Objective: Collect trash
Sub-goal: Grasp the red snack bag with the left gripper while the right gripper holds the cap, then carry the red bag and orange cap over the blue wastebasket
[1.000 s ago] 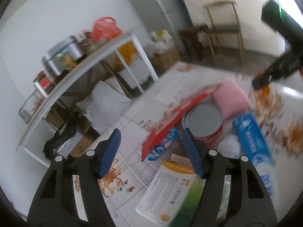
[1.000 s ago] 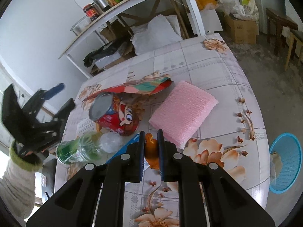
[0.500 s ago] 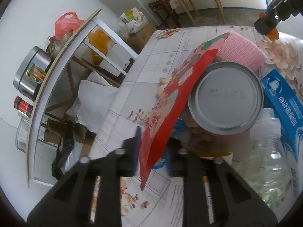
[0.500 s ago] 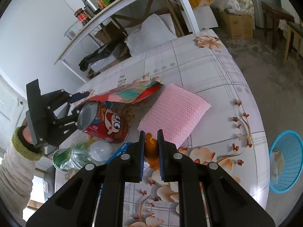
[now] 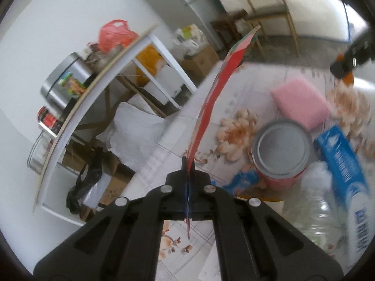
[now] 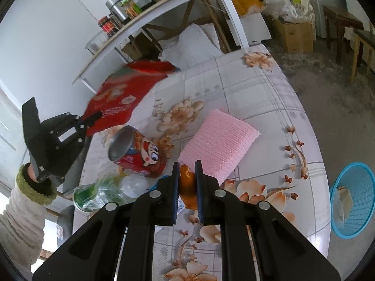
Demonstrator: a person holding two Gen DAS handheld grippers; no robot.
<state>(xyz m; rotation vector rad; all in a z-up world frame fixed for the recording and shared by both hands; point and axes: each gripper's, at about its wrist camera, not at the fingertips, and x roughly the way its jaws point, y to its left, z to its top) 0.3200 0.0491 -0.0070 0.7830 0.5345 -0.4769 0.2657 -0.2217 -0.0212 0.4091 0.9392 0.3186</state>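
Already both jaws are clamped: the left gripper (image 5: 188, 182) pinches one corner of the red wrapper (image 5: 212, 98), lifted off the surface (image 6: 246, 98); the right gripper (image 6: 187, 182) grips orange peel (image 6: 187, 187). Held so thinly, the wrapper could slip before reaching the blue basket (image 6: 356, 187), well apart on the floor.

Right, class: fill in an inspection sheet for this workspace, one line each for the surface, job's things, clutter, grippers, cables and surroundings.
Surface: table under a floral plastic cloth, crowded at the left gripper's end.
Job's things: flat red snack bag, lifted off the table; orange peel scrap; tipped cartoon-printed tin can; clear plastic bottle; blue carton; blue mesh waste basket on the floor.
Clutter: pink ribbed pad.
Grippers: left gripper shut on the snack bag; right gripper shut on the peel.
Cables: nothing seen.
Surroundings: white shelf table with steel pot, cardboard boxes, wooden chair.
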